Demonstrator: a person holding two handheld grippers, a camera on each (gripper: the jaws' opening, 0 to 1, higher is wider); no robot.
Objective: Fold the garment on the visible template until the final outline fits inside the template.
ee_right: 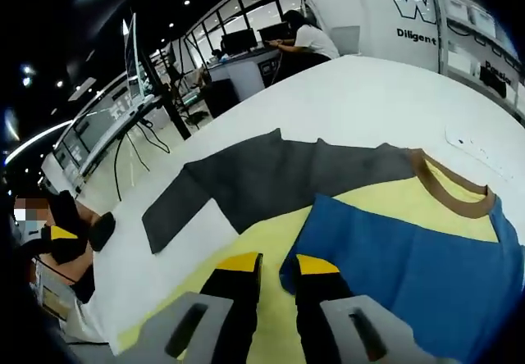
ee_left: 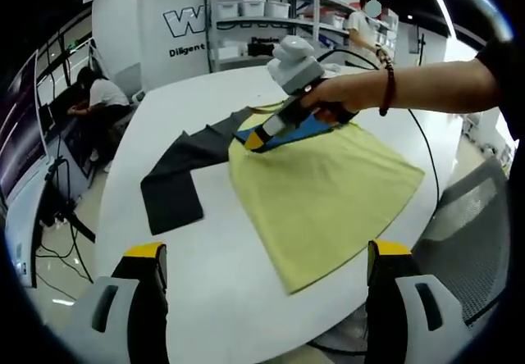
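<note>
A yellow garment with a brown collar lies flat on the round white table. Its dark grey sleeve stretches out to the left, and a blue part lies on top of the yellow body. In the left gripper view, a hand holds my right gripper with its tips down at the blue part's corner. Seen from the right gripper view, my right gripper has its jaws nearly together with the blue edge between them. My left gripper hovers wide open over the table's near edge, holding nothing.
Shelves with white boxes stand behind the table. A person sits at a desk to the left. A mesh chair stands by the table's right edge, and a black cable runs across the table. Monitors line the desks.
</note>
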